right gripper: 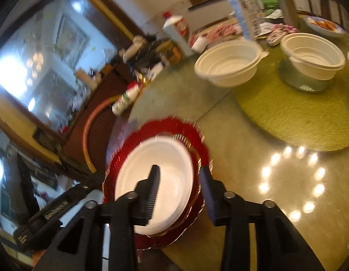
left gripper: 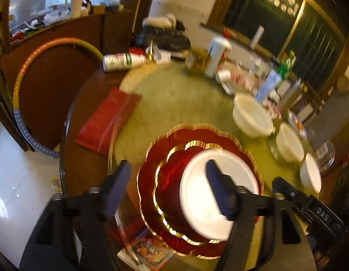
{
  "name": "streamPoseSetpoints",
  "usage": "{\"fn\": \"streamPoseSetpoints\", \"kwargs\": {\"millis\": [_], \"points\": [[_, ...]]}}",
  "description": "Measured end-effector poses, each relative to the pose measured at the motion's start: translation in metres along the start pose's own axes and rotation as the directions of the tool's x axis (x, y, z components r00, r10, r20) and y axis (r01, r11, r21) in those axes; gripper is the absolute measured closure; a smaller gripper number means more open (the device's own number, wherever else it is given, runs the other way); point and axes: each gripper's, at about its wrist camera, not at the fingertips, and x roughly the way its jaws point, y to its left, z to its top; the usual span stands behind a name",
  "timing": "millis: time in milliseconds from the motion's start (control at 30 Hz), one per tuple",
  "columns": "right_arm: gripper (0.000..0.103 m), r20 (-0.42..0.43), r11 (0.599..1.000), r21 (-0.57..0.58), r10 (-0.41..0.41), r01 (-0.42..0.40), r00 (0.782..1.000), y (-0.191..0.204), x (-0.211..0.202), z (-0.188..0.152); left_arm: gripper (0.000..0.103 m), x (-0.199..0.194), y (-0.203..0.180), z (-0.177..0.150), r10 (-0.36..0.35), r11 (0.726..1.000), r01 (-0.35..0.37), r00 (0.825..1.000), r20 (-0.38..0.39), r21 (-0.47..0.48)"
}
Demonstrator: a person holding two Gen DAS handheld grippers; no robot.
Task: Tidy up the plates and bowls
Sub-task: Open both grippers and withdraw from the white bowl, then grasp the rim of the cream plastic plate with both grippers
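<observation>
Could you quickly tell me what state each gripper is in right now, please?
Left gripper: open, holding nothing, above the red plates.
Right gripper: open, astride the near rim of the white plate, not pinching it.

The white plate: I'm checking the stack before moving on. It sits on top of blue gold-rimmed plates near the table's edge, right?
Not quite: the plates under the white plate are red with gold rims, not blue. Both wrist views show this. The rest holds: it lies on top of them, near the table's edge.
</observation>
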Motion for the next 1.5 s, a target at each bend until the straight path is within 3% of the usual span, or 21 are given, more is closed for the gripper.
{"fn": "streamPoseSetpoints", "kwargs": {"millis": [67, 233, 333, 533, 700, 1067, 1333, 1400, 1433, 1467, 1500], "points": [[0.048, 0.025, 0.998, 0.053, 0.015, -0.016, 1.000, -0.013, -0.010, 0.009, 0.028, -0.003, -0.007, 0.011, -0.016, 1.000, 0.015, 1.000, 0.009, 0.016], [0.048, 0.042, 0.993, 0.117, 0.009, -0.014, 0.999, -0.040, -0.021, 0.032, 0.028, 0.009, -0.041, 0.037, -0.060, 0.996, 0.064, 0.997, -0.054, 0.069], [0.048, 0.036, 0.986, 0.166, 0.013, -0.019, 0.999, -0.057, -0.022, 0.043, 0.028, 0.020, -0.060, 0.046, -0.048, 0.994, 0.056, 0.995, -0.085, 0.095], [0.048, 0.058, 0.976, 0.218, -0.008, -0.005, 0.998, -0.095, -0.039, 0.044, 0.028, 0.047, -0.110, 0.044, -0.102, 0.983, 0.125, 0.981, -0.167, 0.132], [0.048, 0.053, 0.971, 0.239, -0.018, 0.005, 0.998, -0.114, -0.039, 0.060, 0.028, 0.083, -0.136, 0.056, -0.064, 0.989, 0.092, 0.974, -0.219, 0.118], [0.048, 0.010, 0.948, 0.317, -0.030, 0.025, 0.999, -0.126, 0.035, 0.138, 0.028, 0.166, -0.156, 0.083, -0.013, 1.000, 0.017, 0.955, -0.295, 0.011], [0.051, -0.042, 0.938, 0.338, -0.072, 0.082, 0.996, -0.126, 0.088, 0.160, 0.028, 0.205, -0.158, 0.091, 0.012, 0.999, -0.021, 0.943, -0.333, -0.024], [0.059, -0.052, 0.934, 0.344, -0.084, 0.096, 0.995, -0.126, 0.097, 0.160, 0.035, 0.212, -0.159, 0.088, 0.021, 0.999, -0.031, 0.935, -0.355, -0.021], [0.075, -0.064, 0.936, 0.335, -0.094, 0.110, 0.994, -0.125, 0.101, 0.161, 0.056, 0.215, -0.161, 0.086, 0.037, 0.999, -0.035, 0.931, -0.364, 0.012], [0.086, -0.078, 0.941, 0.317, -0.097, 0.117, 0.992, -0.123, 0.106, 0.161, 0.085, 0.217, -0.165, 0.084, 0.055, 0.998, -0.036, 0.925, -0.377, 0.059], [0.090, -0.090, 0.943, 0.308, -0.100, 0.123, 0.991, -0.122, 0.109, 0.160, 0.086, 0.219, -0.168, 0.081, 0.071, 0.995, -0.036, 0.916, -0.394, 0.098]]}}
